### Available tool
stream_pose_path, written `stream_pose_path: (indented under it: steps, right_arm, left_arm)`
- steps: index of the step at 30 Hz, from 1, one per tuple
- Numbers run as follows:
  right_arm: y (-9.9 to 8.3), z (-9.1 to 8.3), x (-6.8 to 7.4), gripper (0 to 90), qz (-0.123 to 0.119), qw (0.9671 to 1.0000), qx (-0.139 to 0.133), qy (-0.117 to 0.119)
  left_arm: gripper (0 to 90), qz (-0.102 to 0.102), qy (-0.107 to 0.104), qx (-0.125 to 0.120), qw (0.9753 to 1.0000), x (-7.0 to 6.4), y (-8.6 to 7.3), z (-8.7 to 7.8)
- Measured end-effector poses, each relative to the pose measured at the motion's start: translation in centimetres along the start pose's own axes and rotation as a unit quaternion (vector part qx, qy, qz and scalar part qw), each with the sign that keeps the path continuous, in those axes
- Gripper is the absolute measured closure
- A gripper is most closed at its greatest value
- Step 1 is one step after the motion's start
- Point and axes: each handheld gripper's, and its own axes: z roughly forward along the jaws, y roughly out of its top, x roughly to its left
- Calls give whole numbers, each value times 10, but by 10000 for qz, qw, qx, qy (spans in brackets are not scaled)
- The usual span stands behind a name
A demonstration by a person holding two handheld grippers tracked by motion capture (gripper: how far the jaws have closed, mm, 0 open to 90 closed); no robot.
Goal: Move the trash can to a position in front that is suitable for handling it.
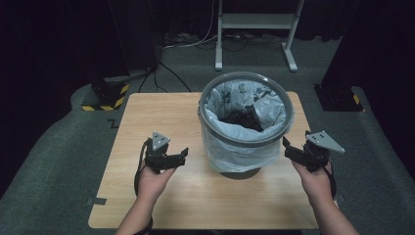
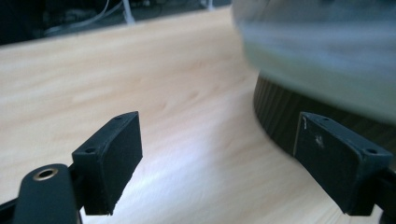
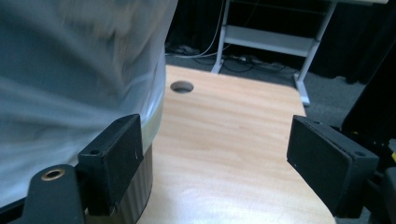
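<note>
A grey waste bin (image 1: 244, 122) lined with a pale plastic bag (image 1: 230, 147) stands in the middle of the wooden table (image 1: 147, 112); dark rubbish lies inside. My left gripper (image 1: 182, 157) is held just left of the bin, low over the table, open with nothing between its jaws. In the left gripper view its gripper (image 2: 219, 158) faces the bin's dark ribbed base (image 2: 275, 116). My right gripper (image 1: 288, 149) hovers at the bin's right side, open and empty. In the right gripper view its gripper (image 3: 215, 163) has the bag (image 3: 70, 84) close at left.
A round cable hole (image 3: 181, 87) sits in the table's far edge. A white desk frame (image 1: 254, 29) and cables lie on the grey floor beyond. Black stands with yellow-striped bases (image 1: 105, 95) flank the table's far corners.
</note>
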Motion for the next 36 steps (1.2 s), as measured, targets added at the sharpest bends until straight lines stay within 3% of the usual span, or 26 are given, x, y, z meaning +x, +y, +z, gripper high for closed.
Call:
stream_pose_path:
  steps: [3, 6, 9, 14, 18, 22, 25, 28, 36]
  right_arm:
    - [-11, -3, 4, 180, 27, 9999, 93, 69]
    - [-24, -4, 8, 178, 14, 9997, 225, 133]
    - [-36, -3, 11, 176, 2, 9991, 380, 199]
    - [-59, 6, 10, 178, 155, 9964, 751, 351]
    - [-82, 21, 9, 178, 152, 9902, 1329, 410]
    - [-96, 32, 6, 178, 265, 9835, 1736, 425]
    - [-101, 38, 7, 167, 187, 9811, 1882, 415]
    - [-101, 39, 10, 156, 67, 9817, 1860, 394]
    - [-102, 40, 12, 136, 77, 9819, 1848, 404]
  left_arm:
    - [149, -227, -26, 168, 9996, 9, -16, 3]
    - [148, -110, 61, 540, 9985, 16, -27, 9]
    - [148, -157, 43, 787, 9968, 24, -35, 12]
    - [149, -280, 113, 1355, 9903, 32, -50, 24]
    - [153, -208, 273, 1744, 9841, 31, -56, 32]
    - [152, -280, 314, 1927, 9804, 32, -59, 35]
    - [152, -319, 346, 1994, 9788, 34, -61, 36]
    - [150, -310, 365, 1996, 9787, 36, -62, 36]
    - [132, -103, 473, 2065, 9773, 29, -63, 37]
